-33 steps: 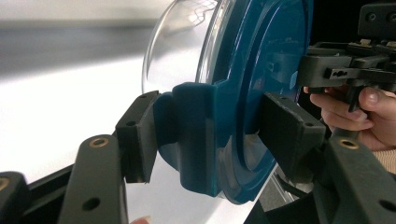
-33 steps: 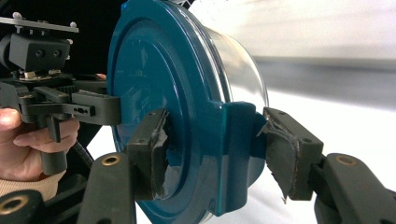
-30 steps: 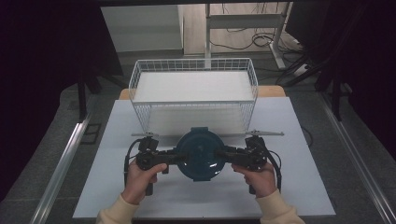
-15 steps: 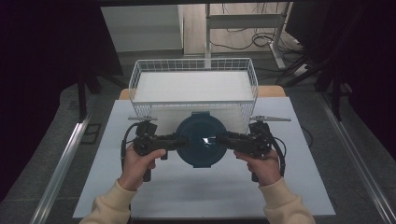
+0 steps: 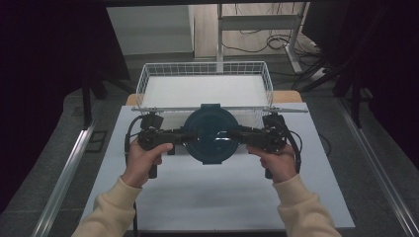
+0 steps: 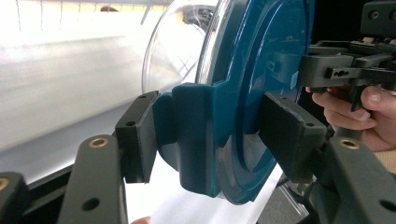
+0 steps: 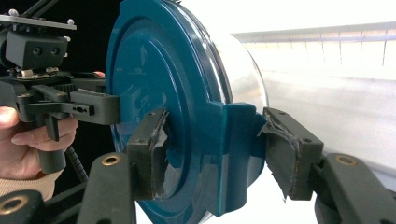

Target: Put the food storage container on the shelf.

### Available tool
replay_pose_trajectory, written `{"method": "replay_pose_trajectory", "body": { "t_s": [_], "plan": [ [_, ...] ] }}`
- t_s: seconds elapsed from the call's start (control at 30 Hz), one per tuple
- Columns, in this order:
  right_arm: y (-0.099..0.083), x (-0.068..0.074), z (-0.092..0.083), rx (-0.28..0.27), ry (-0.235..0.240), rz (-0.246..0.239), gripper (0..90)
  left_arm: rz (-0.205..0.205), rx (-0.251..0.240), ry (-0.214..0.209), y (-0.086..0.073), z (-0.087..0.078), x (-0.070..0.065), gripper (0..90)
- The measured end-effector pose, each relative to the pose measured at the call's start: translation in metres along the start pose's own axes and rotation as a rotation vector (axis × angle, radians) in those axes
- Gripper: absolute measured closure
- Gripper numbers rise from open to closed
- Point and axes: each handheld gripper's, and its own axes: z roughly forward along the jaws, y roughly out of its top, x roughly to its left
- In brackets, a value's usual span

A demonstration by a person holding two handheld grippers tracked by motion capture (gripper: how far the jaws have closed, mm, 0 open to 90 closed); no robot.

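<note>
Your left gripper (image 5: 190,137) is clamped on the left clip tab of the teal-lidded container (image 5: 212,134), and your right gripper (image 5: 236,134) is clamped on the tab at the opposite side, so the container hangs between the two claws, lid toward the high camera. In the left gripper view the claw (image 6: 217,133) has both pads pressed against the tab, one on the clear-bowl side and one on the lid face; the lower rim of the container (image 6: 243,93) runs out of the bottom of the picture. In the right gripper view the claw (image 7: 212,149) grips the same way, and the torn pad covering on its fingers (image 7: 159,154) hides part of the contact with the container (image 7: 163,84). The clear bowl is washed out by glare in both gripper views, so you cannot tell whether anything is inside it. Beyond the claws stands the white wire basket (image 5: 148,81), its near rail just behind the container's top edge from above; whether they touch cannot be made out. The white table (image 5: 207,197) lies below your hands, and the container's underside is hidden from the high view.
</note>
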Motion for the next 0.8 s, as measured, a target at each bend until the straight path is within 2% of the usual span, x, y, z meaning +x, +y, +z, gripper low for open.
{"method": "replay_pose_trajectory", "body": {
  "t_s": [0.27, 0.5, 0.53, 0.57, 0.8],
  "plan": [
    [0.023, 0.006, 0.001, -0.003, -0.005, -0.019, 42.9, 0.016, -0.017, -0.003, 0.022, -0.007, 0.0, 39.3],
    [0.054, 0.01, -0.002, -0.027, -0.008, -0.04, 43.0, 0.041, -0.029, -0.01, 0.054, -0.013, -0.003, 39.4],
    [0.054, 0.01, -0.002, -0.027, -0.008, -0.04, 43.0, 0.041, -0.029, -0.01, 0.054, -0.013, -0.003, 39.4],
    [0.062, 0.011, -0.003, -0.029, -0.011, -0.045, 43.0, 0.039, -0.032, -0.016, 0.062, -0.013, -0.002, 39.4],
    [0.084, 0.009, -0.003, -0.033, -0.018, -0.052, 43.0, 0.045, -0.032, -0.019, 0.083, -0.013, 0.0, 39.5]
  ]
}}
